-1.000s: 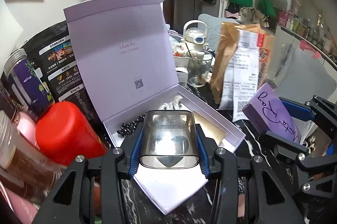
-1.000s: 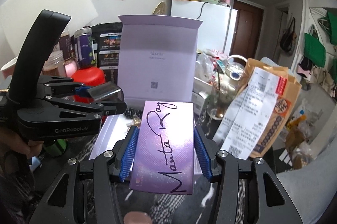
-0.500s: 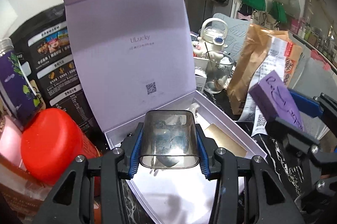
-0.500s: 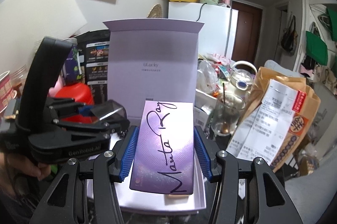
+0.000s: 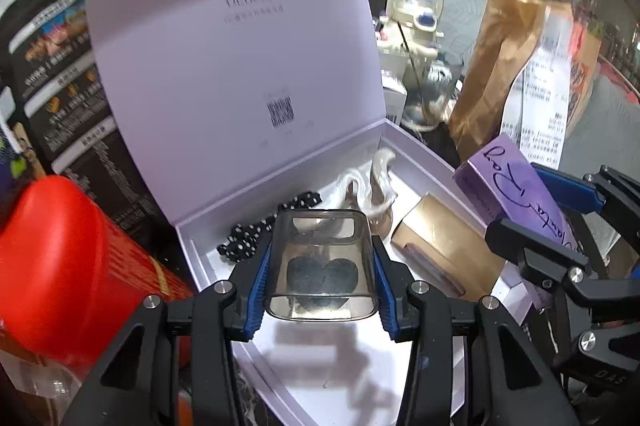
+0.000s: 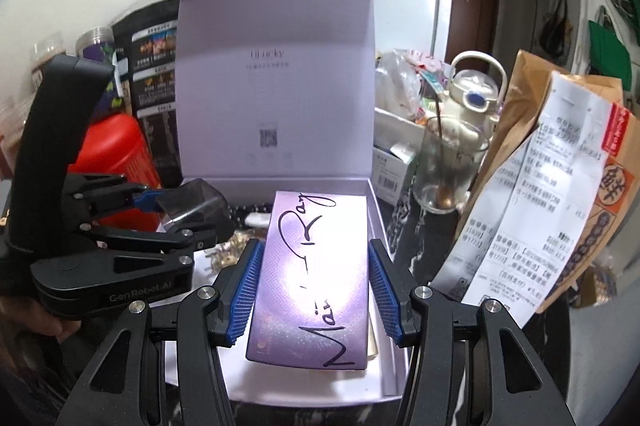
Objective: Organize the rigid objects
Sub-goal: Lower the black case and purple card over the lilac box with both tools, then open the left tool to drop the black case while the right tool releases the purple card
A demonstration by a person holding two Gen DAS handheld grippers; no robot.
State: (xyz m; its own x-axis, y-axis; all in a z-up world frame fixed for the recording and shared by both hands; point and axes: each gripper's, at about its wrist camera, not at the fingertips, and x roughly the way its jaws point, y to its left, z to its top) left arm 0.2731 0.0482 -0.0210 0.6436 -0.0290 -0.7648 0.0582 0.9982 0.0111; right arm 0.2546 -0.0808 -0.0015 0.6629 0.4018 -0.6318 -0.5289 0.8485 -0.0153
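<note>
My left gripper (image 5: 320, 268) is shut on a smoky clear case (image 5: 321, 258) with a dark heart shape inside, held over the open lilac gift box (image 5: 280, 358). My right gripper (image 6: 314, 284) has a purple "Manta Ray" box (image 6: 310, 274) between its pads, low over the right side of the gift box (image 6: 384, 226); small gaps show at both pads. In the left wrist view the purple box (image 5: 516, 186) hangs at the gift box's right edge. The left gripper (image 6: 176, 210) with the case (image 6: 192, 202) is at left.
Inside the gift box lie a gold box (image 5: 444, 246), a black dotted band (image 5: 264, 230) and a clear twisted piece (image 5: 372, 186). A red canister (image 5: 60, 266) stands left, a brown paper bag with receipts (image 6: 560, 186) and a glass (image 6: 444, 166) right. The lid (image 6: 276, 66) stands upright behind.
Both grippers moved forward and lower over the open gift box. The right gripper's pads have spread slightly from the purple box, which now sits lower in the gift box.
</note>
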